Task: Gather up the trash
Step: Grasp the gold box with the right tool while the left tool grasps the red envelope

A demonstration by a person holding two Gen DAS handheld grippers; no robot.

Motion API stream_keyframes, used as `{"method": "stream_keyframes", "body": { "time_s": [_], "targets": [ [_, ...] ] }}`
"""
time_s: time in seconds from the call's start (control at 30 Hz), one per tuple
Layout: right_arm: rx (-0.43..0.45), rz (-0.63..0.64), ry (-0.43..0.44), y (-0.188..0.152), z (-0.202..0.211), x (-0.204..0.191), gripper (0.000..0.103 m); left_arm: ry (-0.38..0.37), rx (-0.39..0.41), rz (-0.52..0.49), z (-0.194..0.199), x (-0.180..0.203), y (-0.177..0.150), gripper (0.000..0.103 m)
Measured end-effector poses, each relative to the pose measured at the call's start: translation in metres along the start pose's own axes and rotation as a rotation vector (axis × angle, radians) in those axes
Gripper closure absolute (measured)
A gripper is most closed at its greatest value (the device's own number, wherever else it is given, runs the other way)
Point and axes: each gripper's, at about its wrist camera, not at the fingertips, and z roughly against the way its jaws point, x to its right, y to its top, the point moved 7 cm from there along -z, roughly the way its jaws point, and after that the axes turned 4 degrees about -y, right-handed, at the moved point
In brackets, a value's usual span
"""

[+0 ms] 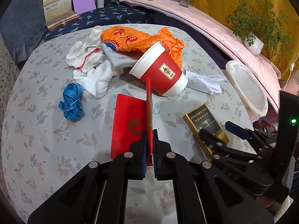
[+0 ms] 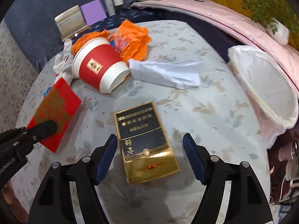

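Lying tipped, red cup [image 1: 160, 71], lined bin [image 2: 271, 97]

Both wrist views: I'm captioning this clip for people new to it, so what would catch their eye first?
Probably the red-and-white paper cup lying on its side mid-table, against crumpled orange wrapping. Next, the left tool shut on the edge of a red envelope. Then the gold-and-black box lying flat between the right tool's open jaws, with a white-lined bin at the table's right edge.
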Motion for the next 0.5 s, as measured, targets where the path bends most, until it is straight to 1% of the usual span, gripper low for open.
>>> {"method": "stream_keyframes", "body": {
  "time_s": [0.1,0.2,0.33,0.5],
  "targets": [
    [-0.016,0.029,-0.004,-0.001,-0.01,-0.006,0.035,0.006,0.0,0.002,0.001,0.0,0.0,0.098],
    [0.009,0.07,-0.045,-0.001,-0.012,-0.005,0.045,0.007,-0.003,-0.004,0.0,0.003,0.001,0.098],
    [0.029,0.058,-0.025,0.001,-0.004,0.0,0.045,-0.001,-0.002,-0.02,0.001,0.012,0.004,0.098],
    [0.101,0.009,-0.033,0.015,0.022,0.022,0.045,-0.029,0.012,-0.069,0.003,0.038,0.014,0.098]
  ]
}}
